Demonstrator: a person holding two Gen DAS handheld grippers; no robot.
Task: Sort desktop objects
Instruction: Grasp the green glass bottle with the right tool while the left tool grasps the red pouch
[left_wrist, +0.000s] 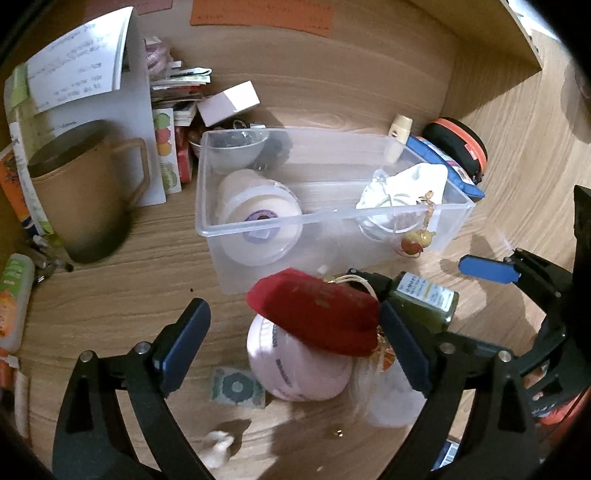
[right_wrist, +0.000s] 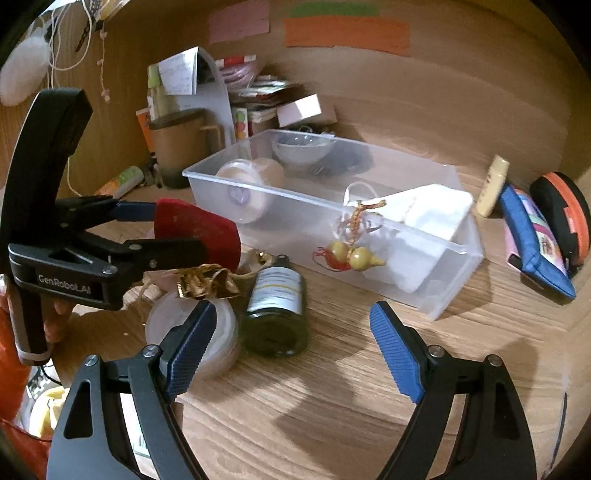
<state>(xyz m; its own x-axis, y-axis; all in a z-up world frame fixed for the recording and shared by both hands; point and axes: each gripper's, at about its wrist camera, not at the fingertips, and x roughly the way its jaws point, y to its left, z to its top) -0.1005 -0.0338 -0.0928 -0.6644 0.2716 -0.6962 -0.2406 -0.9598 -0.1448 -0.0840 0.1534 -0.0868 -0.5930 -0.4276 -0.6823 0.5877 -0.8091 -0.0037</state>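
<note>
A red pouch (left_wrist: 314, 317) rests on a pink round tub (left_wrist: 295, 369) on the wooden desk. My left gripper (left_wrist: 295, 343) stands open around it, the left pad well apart from it and the right pad close to its edge. The right wrist view shows the same gripper (right_wrist: 177, 230) from the side with the red pouch (right_wrist: 199, 229) between its fingers. A dark green bottle (right_wrist: 277, 306) lies on its side, and my right gripper (right_wrist: 291, 325) is open just in front of it, touching nothing. A clear plastic bin (right_wrist: 280, 197) stands behind.
The bin (left_wrist: 321, 216) holds a white roll, a grey bowl and a white packet; a gourd charm (right_wrist: 354, 256) hangs over its rim. A brown mug (left_wrist: 81, 192) and papers stand at the left. A blue pouch (right_wrist: 535, 236) and a black-orange case (right_wrist: 561, 214) lie at the right.
</note>
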